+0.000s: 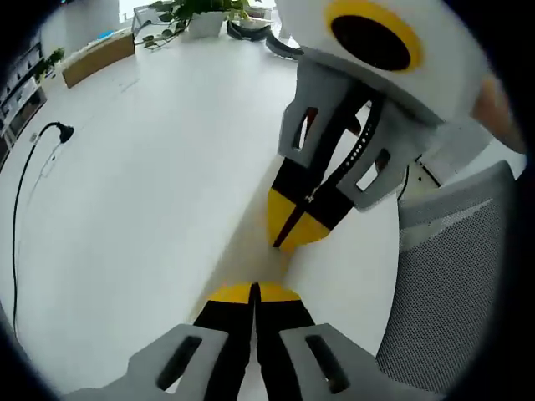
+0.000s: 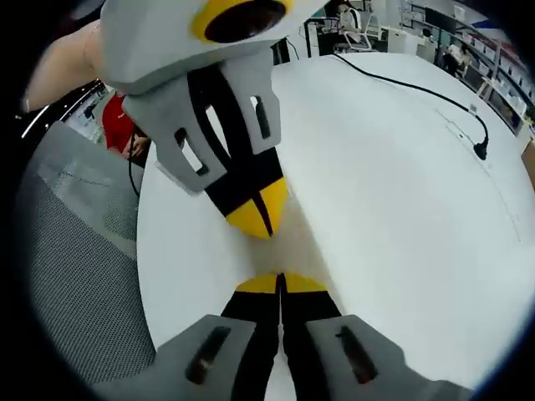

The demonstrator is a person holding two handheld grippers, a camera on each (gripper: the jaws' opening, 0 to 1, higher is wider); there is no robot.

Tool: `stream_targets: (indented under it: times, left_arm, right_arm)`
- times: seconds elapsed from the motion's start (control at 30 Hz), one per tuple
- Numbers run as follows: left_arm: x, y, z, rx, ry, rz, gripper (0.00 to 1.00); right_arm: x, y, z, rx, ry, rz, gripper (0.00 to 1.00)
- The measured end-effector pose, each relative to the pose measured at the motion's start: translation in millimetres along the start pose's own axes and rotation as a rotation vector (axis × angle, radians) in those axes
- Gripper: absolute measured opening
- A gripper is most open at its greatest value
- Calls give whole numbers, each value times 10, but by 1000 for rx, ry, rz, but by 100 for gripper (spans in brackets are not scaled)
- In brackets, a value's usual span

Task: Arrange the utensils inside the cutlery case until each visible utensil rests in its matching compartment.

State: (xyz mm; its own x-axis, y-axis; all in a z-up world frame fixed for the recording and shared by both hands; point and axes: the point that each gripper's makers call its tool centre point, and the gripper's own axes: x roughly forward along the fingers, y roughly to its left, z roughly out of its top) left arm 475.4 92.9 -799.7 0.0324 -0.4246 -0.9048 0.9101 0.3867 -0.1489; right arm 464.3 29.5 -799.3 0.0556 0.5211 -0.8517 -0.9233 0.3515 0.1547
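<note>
A wide white table (image 1: 150,167) stretches ahead of my left gripper, and I see the same white surface (image 2: 393,184) ahead of my right. Beyond my left gripper's jaws, at the table's far edge, stand a potted plant (image 1: 201,12) and a brown box (image 1: 99,57), and off to the left a black cable (image 1: 25,167) ends in a plug lying on the tabletop. From my right gripper the cable (image 2: 418,88) runs across the far side of the table, to the right of the jaws. A grey mesh chair back (image 1: 451,284) sits to the right of my left gripper, and it lies to the left of my right gripper (image 2: 75,276).

My left gripper (image 1: 254,290) has its yellow-tipped jaws pressed together with nothing between them. My right gripper (image 2: 280,282) is likewise closed and empty. The two point at each other, tips near but apart, just above the table.

I cannot see the cutlery case or any utensils from here.
</note>
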Motion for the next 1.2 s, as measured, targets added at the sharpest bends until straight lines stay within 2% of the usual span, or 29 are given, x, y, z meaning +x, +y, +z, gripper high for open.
stream_targets:
  times: [0.13, 0.23, 0.3, 0.33, 0.37, 0.4, 0.47, 0.53, 0.57, 0.6, 0.63, 0.67, 0.7, 0.73, 0.77, 0.8, 0.83, 0.87, 0.9, 0.97, 1.1, 1.2]
  left_arm:
    - [-121, 112, -255, -38, 0, 11, 0]
    - [-158, 144, -321, -52, -7, 25, 0]
    - [-154, 134, -308, -66, -9, 20, 0]
    - [-145, 131, -293, -71, 8, 20, 0]
    - [-141, 129, -298, -53, 53, 24, 0]
    - [-140, 126, -298, -21, 78, 25, 0]
    - [-134, 101, -283, -6, 103, 35, 0]
    - [-143, 103, -285, 28, 138, 77, 0]
    - [-149, 107, -290, 16, 148, 105, 0]
    - [-151, 108, -291, 10, 152, 118, 0]
    - [-143, 104, -267, 16, 129, 135, 0]
    - [-149, 87, -193, 67, 68, 140, 0]
    - [-169, 85, -175, 75, 37, 152, 0]
    - [-212, 98, -183, 90, 18, 175, 0]
    - [-244, 125, -186, 148, 5, 189, 3]
    - [-287, 178, -137, 235, -32, 231, 13]
    - [-346, 248, -46, 326, -113, 296, 20]
    - [-360, 247, -52, 358, -127, 299, 24]
    - [-374, 259, -116, 332, -120, 303, 25]
    - [-353, 229, -182, 291, -109, 268, 28]
    - [-226, 93, -220, 243, -164, 203, 57]
    - [-122, 9, -288, 217, -159, 160, 60]
  right_arm:
    - [-223, -164, -340, 63, 28, -23, 0]
    - [-324, -222, -488, 84, 25, -34, 0]
    - [-321, -212, -488, 90, 15, -38, 0]
    - [-296, -201, -454, 87, 21, -44, 0]
    - [-297, -199, -455, 80, 42, -52, 0]
    - [-290, -200, -455, 39, 91, -61, 0]
    - [-275, -192, -442, 30, 120, -59, 0]
    - [-277, -202, -449, 39, 122, -57, 0]
    - [-285, -197, -459, 32, 119, -56, 0]
    - [-283, -197, -445, -22, 84, -52, 0]
    - [-290, -173, -448, -54, 60, -44, 0]
    - [-292, -121, -442, -60, 35, -20, 3]
    - [-311, -87, -438, 6, -4, -19, 13]
    - [-319, -75, -415, 11, -37, -25, 23]
    - [-329, -94, -404, 4, -70, -49, 35]
    - [-325, -89, -424, -20, -83, -65, 46]
    - [-329, -92, -463, -65, -69, -75, 48]
    - [-332, -116, -496, -109, -49, -99, 47]
    - [-343, -161, -542, -180, -16, -132, 46]
    - [-349, -202, -557, -230, 12, -163, 49]
    - [-308, -216, -469, -271, 20, -147, 55]
    - [-237, -222, -422, -308, 43, -127, 55]
